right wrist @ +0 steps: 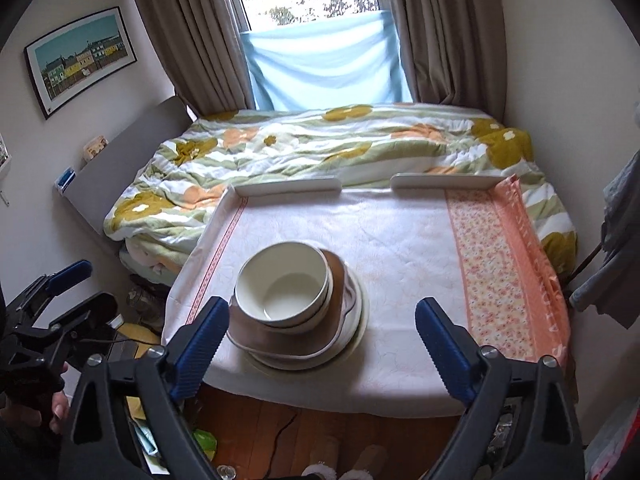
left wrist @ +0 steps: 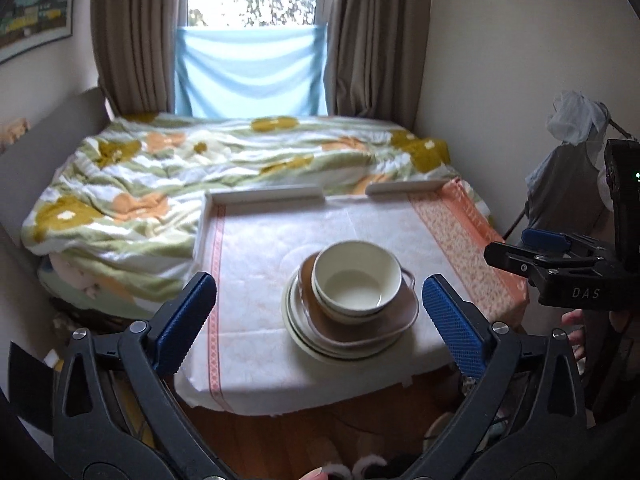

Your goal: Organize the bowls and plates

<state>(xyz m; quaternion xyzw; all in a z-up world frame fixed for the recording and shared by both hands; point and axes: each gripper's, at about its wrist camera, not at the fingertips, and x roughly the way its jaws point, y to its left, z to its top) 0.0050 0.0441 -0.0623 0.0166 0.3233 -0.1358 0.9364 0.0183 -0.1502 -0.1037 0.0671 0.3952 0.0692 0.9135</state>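
One table (left wrist: 360,220) stands at the foot of one bed (left wrist: 224,160). On the table there is one stack (left wrist: 348,308) of dishes, near the front edge. At the top of the stack there are two cream bowls (left wrist: 356,276), one inside the other. Under the bowls lies one brown plate (left wrist: 360,324). Under it there are pale plates (left wrist: 298,332), at least two; the exact number I cannot tell. Two curtains (left wrist: 132,40) hang behind the bed, and one picture (right wrist: 80,60) on the wall beside the bed.

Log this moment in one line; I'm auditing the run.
left gripper: open, empty | right gripper: open, empty | bowls stacked on plates | table
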